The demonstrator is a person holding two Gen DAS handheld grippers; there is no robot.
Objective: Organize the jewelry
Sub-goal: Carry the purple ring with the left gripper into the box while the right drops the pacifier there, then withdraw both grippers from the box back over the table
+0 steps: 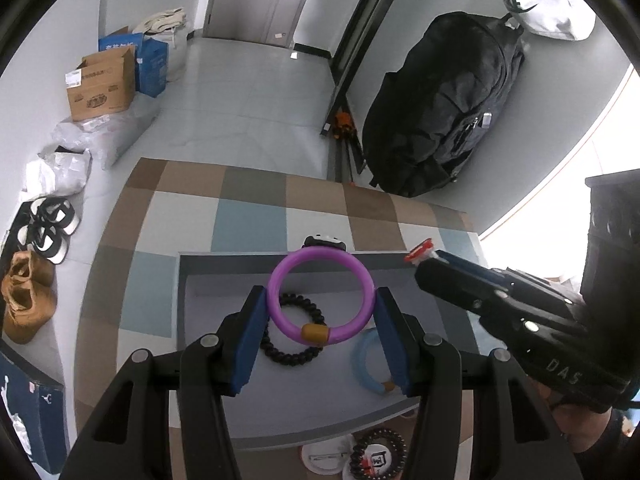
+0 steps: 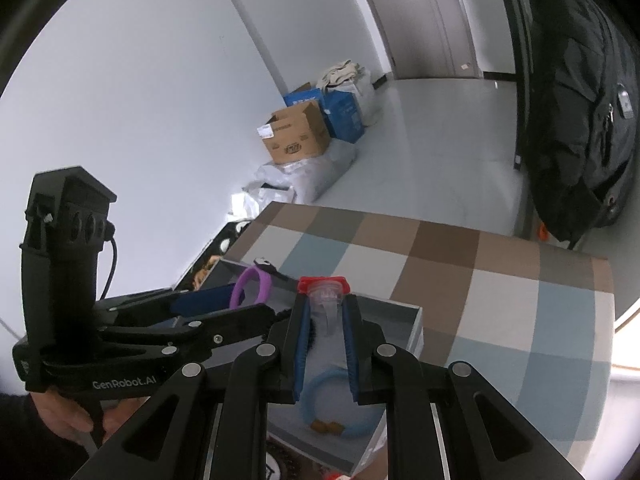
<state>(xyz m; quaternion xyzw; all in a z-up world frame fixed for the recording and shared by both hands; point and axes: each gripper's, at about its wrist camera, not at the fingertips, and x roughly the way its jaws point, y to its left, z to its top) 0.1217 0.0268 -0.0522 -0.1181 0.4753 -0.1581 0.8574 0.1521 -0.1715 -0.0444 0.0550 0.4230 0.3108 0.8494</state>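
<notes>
My left gripper (image 1: pixel 322 300) is shut on a purple bangle (image 1: pixel 322 297) with a gold bead and holds it above the grey tray (image 1: pixel 188 280). A black beaded bracelet (image 1: pixel 294 330) and a light blue bangle (image 1: pixel 366 364) lie in the tray. My right gripper (image 2: pixel 325 312) is shut on a clear piece with a red frilled top (image 2: pixel 324 285), over the tray's right side. It shows in the left wrist view too (image 1: pixel 420 251). A black and white item (image 1: pixel 325 241) lies just beyond the tray's far wall.
The tray sits on a checkered cloth (image 1: pixel 248 220). A white round item and a dark coiled bracelet (image 1: pixel 378 456) lie in front of the tray. A black backpack (image 1: pixel 444 104) stands at the back right. Boxes (image 1: pixel 102 82) and shoes (image 1: pixel 28 296) lie on the floor at left.
</notes>
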